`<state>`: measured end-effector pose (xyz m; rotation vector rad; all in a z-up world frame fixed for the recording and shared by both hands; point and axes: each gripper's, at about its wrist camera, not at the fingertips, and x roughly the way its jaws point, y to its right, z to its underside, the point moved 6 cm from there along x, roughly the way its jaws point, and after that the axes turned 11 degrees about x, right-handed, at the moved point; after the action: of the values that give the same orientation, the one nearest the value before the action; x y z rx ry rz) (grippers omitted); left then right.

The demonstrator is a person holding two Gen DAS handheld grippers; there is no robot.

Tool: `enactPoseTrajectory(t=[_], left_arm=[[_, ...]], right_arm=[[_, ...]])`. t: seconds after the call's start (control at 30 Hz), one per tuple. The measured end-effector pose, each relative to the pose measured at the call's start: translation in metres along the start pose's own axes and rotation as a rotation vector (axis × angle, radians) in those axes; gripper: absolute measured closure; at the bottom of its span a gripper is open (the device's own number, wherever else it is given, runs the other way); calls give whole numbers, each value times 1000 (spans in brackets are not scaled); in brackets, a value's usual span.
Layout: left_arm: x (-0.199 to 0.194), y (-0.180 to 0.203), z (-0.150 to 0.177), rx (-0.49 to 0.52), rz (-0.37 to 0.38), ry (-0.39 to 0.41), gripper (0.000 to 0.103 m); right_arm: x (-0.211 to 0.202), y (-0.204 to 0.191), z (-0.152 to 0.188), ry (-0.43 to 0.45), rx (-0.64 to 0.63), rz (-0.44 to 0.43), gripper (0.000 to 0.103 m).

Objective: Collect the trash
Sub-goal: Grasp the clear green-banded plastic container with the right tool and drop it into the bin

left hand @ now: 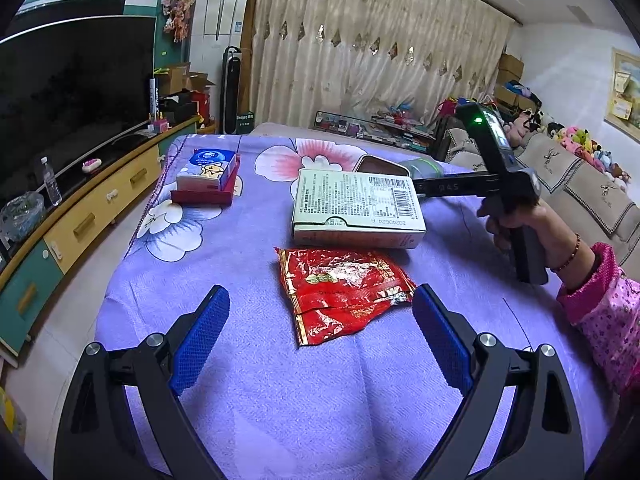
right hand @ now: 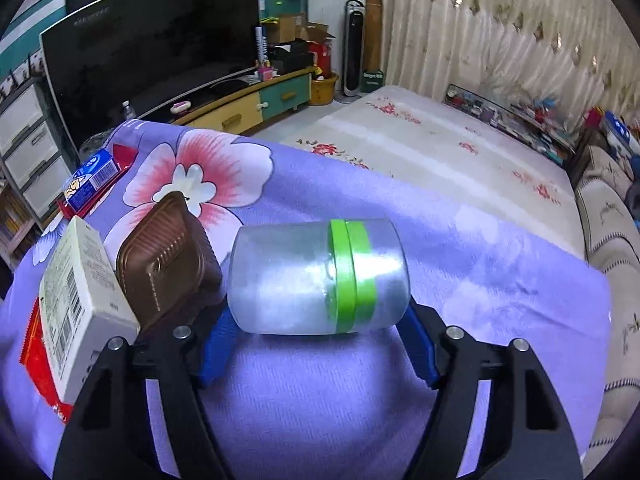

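- Right gripper (right hand: 318,340), jaws spread, straddles the clear plastic jar (right hand: 318,276) lying sideways near the tabletop's far right edge; pads not visibly pressing.
- Light, smooth, rolls easily: grip across its ends.
- Left gripper (left hand: 320,340) hangs unclenched, empty, over the red foil wrapper (left hand: 344,294).

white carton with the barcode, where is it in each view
Left wrist view: white carton lies centre, just beyond the red wrapper.
Right wrist view: white carton stands at the left edge, beside the brown tray.
Shared landmark: the blue tissue pack.
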<state>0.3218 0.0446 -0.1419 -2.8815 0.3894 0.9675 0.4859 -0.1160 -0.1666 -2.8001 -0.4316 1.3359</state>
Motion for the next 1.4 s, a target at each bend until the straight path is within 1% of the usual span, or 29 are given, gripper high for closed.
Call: enactPoseTrajectory(t=[0.1, 0.23, 0.33, 0.47, 0.53, 0.6, 0.63, 0.7, 0.77, 0.8, 0.93, 1.07, 1.1, 1.2, 1.33, 1.4], left_arm=[[0, 1, 0, 0, -1, 3, 12], [0, 2, 0, 9, -8, 7, 12], [-1, 2, 0, 13, -12, 11, 12], [-2, 2, -1, 14, -16, 19, 12], [-3, 3, -1, 13, -19, 22, 12], [-4, 3, -1, 12, -20, 25, 12], [-4, 3, -1, 12, -20, 26, 12], [-5, 3, -1, 13, -22, 29, 12], [-5, 3, -1, 15, -24, 31, 12], [-5, 3, -2, 17, -27, 32, 12], [-6, 3, -2, 20, -31, 35, 12], [-6, 3, -2, 17, -30, 32, 12], [-7, 3, -2, 15, -30, 30, 12], [-7, 4, -2, 15, -29, 30, 12], [-6, 4, -2, 25, -26, 29, 11], [-6, 7, -2, 35, -19, 27, 11]], right_arm=[[-16, 7, 13, -14, 37, -11, 36], [-53, 19, 38, 1, 68, 0, 36], [-88, 32, 64, 19, 110, 14, 36], [-138, 57, 107, 51, 180, 38, 36], [-161, 76, 127, 71, 224, 69, 36], [-191, 107, 149, 107, 297, 115, 36], [-199, 117, 155, 117, 321, 133, 36], [-221, 155, 176, 142, 395, 210, 35], [-235, 194, 199, 138, 468, 289, 36], [-238, 213, 212, 125, 508, 323, 35], [-237, 263, 253, 71, 617, 415, 35], [-227, 287, 283, 6, 672, 452, 35], [-224, 290, 286, -3, 680, 460, 34], [-228, 295, 295, 17, 710, 470, 28], [-235, 291, 294, 54, 722, 463, 27], [-235, 286, 289, 59, 719, 452, 26]])
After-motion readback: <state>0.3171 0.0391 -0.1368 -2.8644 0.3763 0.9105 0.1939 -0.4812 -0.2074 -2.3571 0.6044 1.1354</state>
